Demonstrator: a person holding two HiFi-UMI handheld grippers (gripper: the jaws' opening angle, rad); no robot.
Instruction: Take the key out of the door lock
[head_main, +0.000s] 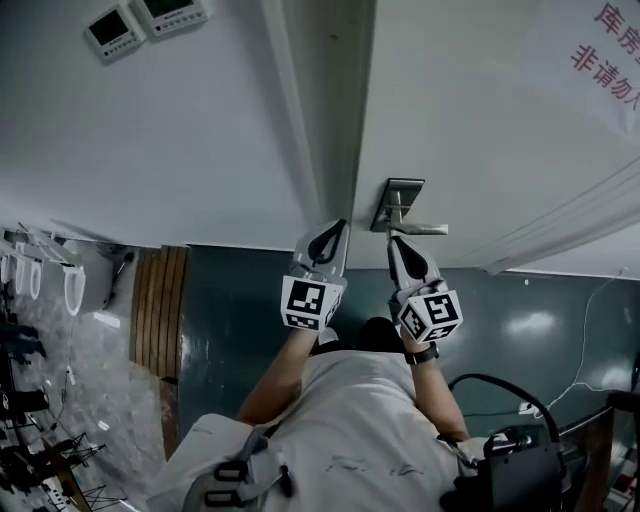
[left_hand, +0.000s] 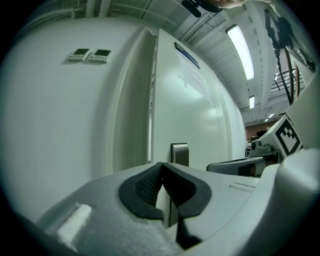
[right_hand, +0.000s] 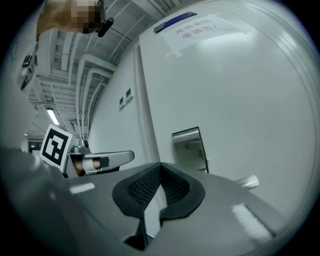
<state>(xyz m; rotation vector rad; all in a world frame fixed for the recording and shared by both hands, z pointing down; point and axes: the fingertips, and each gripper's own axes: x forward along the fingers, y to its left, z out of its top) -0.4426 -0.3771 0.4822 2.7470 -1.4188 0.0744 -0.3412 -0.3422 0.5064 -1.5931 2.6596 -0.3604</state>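
Observation:
A white door (head_main: 470, 110) carries a steel lock plate (head_main: 400, 203) with a lever handle (head_main: 421, 229). I cannot make out a key in any view. My left gripper (head_main: 335, 229) is shut and empty, its tips just left of the plate by the door's edge. The right gripper (head_main: 396, 241), also shut with nothing in it, points at the plate from just below the handle. In the left gripper view the plate (left_hand: 180, 152) shows beyond my closed left gripper (left_hand: 161, 167). In the right gripper view the plate (right_hand: 190, 149) and lever (right_hand: 247, 181) lie ahead of my closed right gripper (right_hand: 160, 167).
The door frame (head_main: 320, 110) runs left of the lock. Two wall control panels (head_main: 140, 22) hang at the upper left. A paper notice with red characters (head_main: 605, 45) is taped to the door. A black case with a cable (head_main: 515, 470) sits at my lower right.

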